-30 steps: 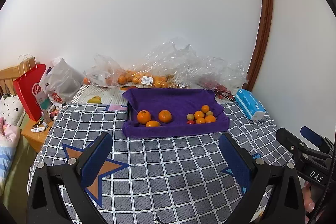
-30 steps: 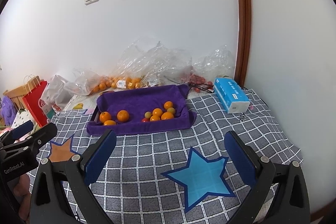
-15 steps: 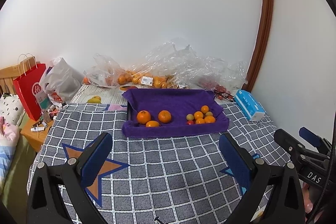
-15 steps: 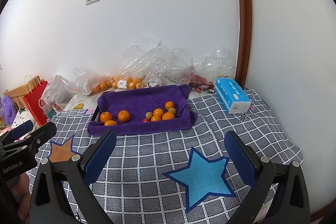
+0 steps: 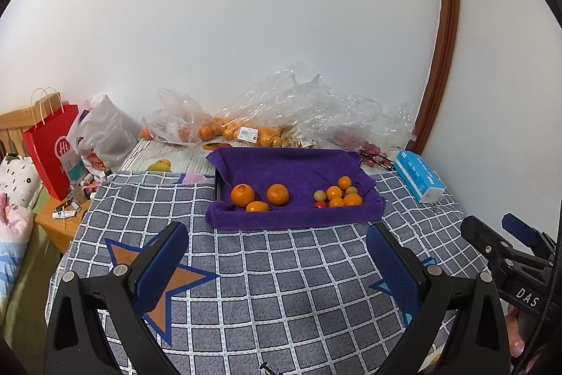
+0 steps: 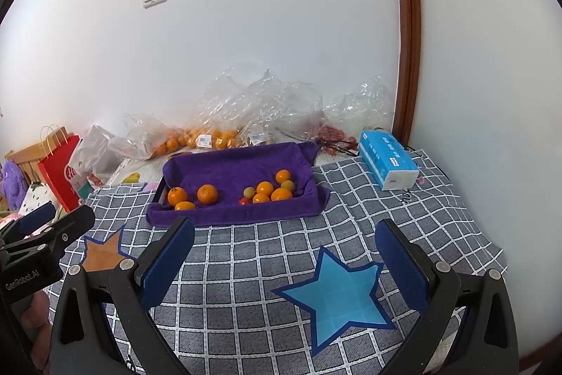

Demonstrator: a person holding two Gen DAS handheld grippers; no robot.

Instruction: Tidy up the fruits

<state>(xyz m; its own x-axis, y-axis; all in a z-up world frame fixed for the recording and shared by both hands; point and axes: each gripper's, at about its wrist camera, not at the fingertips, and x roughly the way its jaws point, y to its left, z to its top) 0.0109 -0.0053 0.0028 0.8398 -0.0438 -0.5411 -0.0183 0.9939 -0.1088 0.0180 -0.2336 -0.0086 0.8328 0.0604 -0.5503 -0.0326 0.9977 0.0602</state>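
A tray lined with a purple towel (image 5: pixel 291 164) (image 6: pixel 239 164) sits on the checked cloth near the wall. Three large oranges (image 5: pixel 242 195) (image 6: pixel 207 193) lie in its left part. Several small oranges (image 5: pixel 342 194) (image 6: pixel 270 190), greenish fruits and a red one cluster in its right part. My left gripper (image 5: pixel 277 255) hangs open over the cloth, well short of the tray, with nothing between its fingers. My right gripper (image 6: pixel 284 255) is likewise open and holds nothing, above a blue star print. Each gripper shows at the edge of the other's view.
Clear plastic bags with more oranges (image 5: pixel 224 130) (image 6: pixel 196 136) pile up against the wall behind the tray. A blue tissue box (image 5: pixel 418 176) (image 6: pixel 388 160) lies at the right. A red paper bag (image 5: pixel 51 146) and a white bag stand at the left, beyond the cloth's edge.
Both grippers have stayed nearly still and open. The fruit in the tray has not moved.
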